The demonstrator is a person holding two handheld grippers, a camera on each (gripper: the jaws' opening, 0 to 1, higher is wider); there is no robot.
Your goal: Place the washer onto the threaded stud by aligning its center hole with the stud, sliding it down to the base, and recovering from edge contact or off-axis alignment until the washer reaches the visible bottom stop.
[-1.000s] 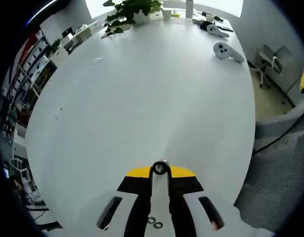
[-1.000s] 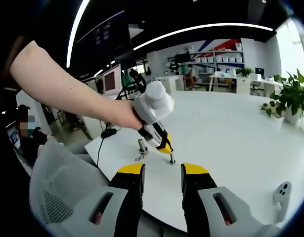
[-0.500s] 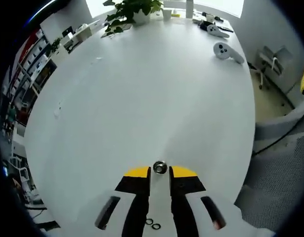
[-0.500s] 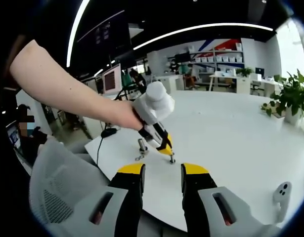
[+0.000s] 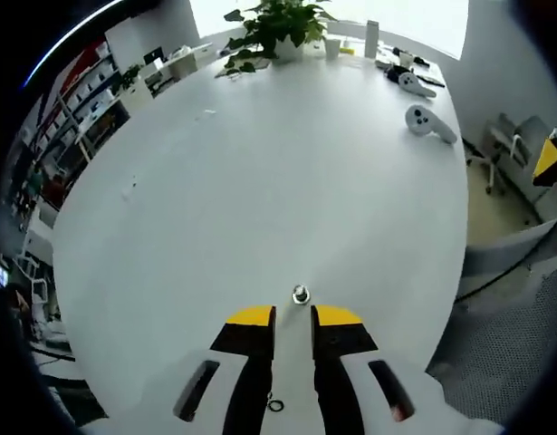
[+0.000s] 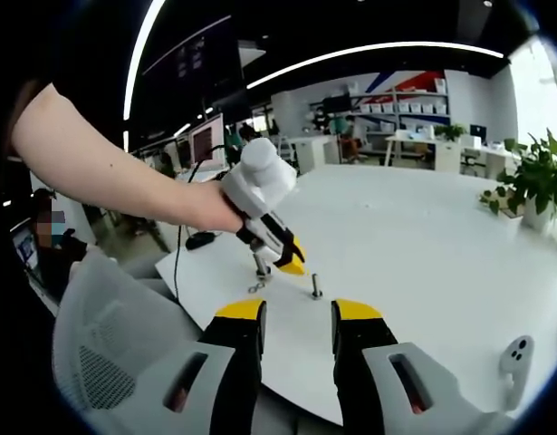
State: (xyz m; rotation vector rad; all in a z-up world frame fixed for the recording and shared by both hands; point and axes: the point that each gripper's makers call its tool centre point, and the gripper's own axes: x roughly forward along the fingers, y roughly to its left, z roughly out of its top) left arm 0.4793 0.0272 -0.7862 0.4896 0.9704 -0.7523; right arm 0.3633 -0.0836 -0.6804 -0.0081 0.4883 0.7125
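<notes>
In the left gripper view, a small metal stud stands upright on the white table with a washer ring around it, just ahead of my left gripper. Its yellow-tipped jaws stand a narrow gap apart with nothing between them. A loose washer lies on the table under that gripper. In the right gripper view, a hand holds the left gripper up and to the left of the stud, clear of it. My right gripper hangs open and empty at the near table edge.
A second metal post with loose washers at its foot stands left of the stud. A potted plant and white controllers sit at the table's far end. A mesh chair stands by the near edge.
The left gripper has drawn back and up from the stud, leaving the washer on it. One second ago the ring sat between its jaw tips. The right gripper has held still.
</notes>
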